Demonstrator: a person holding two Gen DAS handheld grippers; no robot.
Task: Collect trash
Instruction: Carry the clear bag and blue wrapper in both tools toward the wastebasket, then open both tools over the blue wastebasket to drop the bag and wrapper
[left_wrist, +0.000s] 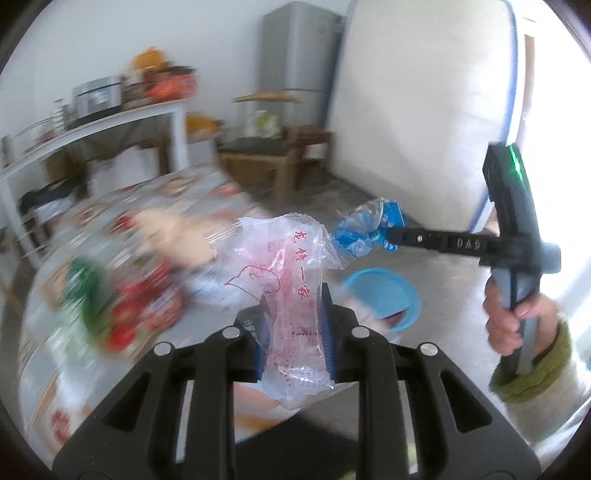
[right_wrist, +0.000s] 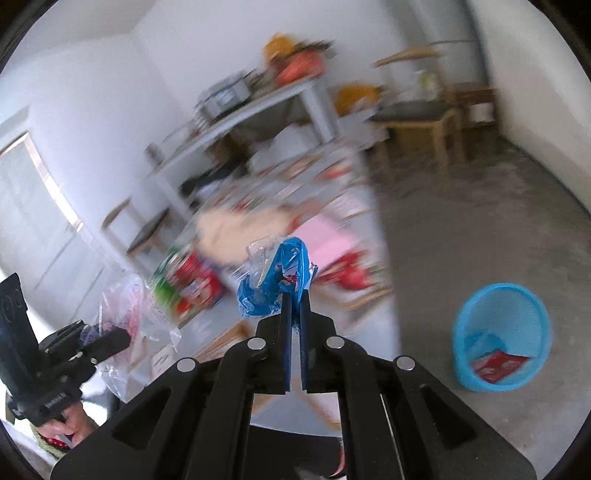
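Partway through, by my reading. Left hand-held gripper (left_wrist: 291, 332) clamps a clear crinkled plastic wrapper with red print (left_wrist: 284, 280), lifted off the worktop (left_wrist: 48, 369). Right hand-held gripper (right_wrist: 294, 299), jaws nearly together, pinches a crumpled blue-and-clear wrapper (right_wrist: 273, 280). Round blue plastic bin (right_wrist: 502, 336) on the floor holds one red packet (right_wrist: 498, 365). More packets lie blurred on the worktop. Both grippers point slightly downward, held above the worktop edge.

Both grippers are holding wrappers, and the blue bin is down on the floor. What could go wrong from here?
1. The right gripper pinches only an edge of the blue wrapper; most hangs free, so it could slip out.
2. The clear wrapper with red print in the left gripper is light and could drift past the bin when released.
3. The blue bin sits on the floor beside the table, so a drop from table height may miss.
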